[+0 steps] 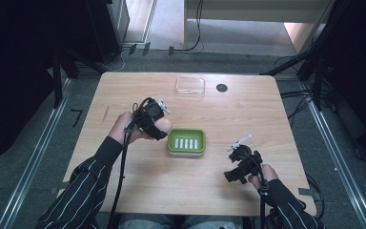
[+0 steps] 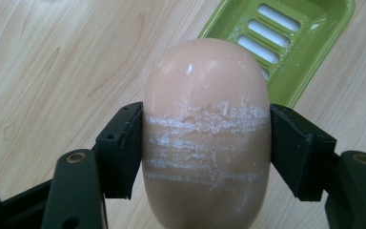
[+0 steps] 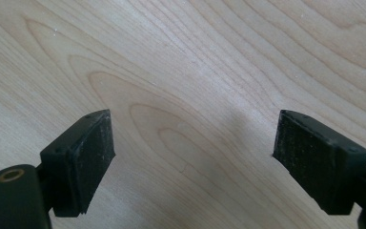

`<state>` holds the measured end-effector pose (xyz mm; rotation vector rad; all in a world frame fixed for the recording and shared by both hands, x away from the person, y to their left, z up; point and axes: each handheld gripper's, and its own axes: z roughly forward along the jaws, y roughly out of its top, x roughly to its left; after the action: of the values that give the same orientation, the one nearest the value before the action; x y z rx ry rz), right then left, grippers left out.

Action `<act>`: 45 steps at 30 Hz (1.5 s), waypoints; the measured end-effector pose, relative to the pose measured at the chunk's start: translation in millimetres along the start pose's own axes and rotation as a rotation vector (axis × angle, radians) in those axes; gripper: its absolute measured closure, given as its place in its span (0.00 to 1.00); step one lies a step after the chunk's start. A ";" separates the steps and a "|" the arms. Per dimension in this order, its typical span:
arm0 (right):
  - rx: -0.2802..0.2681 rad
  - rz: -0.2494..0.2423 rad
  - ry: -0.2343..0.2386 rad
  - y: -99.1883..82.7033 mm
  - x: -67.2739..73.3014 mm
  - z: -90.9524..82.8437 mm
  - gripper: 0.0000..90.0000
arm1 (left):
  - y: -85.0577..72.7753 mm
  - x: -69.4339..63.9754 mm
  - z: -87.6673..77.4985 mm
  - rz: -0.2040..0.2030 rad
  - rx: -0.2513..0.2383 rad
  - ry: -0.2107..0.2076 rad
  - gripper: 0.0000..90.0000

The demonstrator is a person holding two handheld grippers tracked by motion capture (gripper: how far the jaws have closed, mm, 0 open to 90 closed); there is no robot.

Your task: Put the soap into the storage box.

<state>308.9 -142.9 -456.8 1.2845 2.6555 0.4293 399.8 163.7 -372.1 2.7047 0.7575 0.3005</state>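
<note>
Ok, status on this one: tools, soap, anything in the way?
Left tool shut on the soap, just short of the green soap dish. Right tool open, nothing between its jaws, over bare table. Dish unblocked; clear lid sits apart.

Oval peach soap bar (image 2: 205,129): matt, waxy, scored with white scrape lines. Green plastic slotted soap dish (image 2: 310,43): glossy. Pale wooden table (image 2: 62,71): smooth, grained, satin finish.

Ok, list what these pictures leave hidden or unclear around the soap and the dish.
- Soap: in the left gripper view its near end is cut off by the bottom edge; in the high view the left gripper covers most of it.
- Green soap dish: cut off by that view's top edge, partly behind the soap.
- Clear lid: too small for detail in the high view.
</note>
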 end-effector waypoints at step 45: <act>0.008 0.024 -0.008 -8.1 -2.1 -0.9 0.16 | 34.3 -18.1 22.6 0.100 -0.001 -0.044 0.37</act>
<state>304.0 -149.5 -458.6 1.3183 2.6404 0.4170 407.0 120.8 -383.1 2.7439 0.6106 0.2636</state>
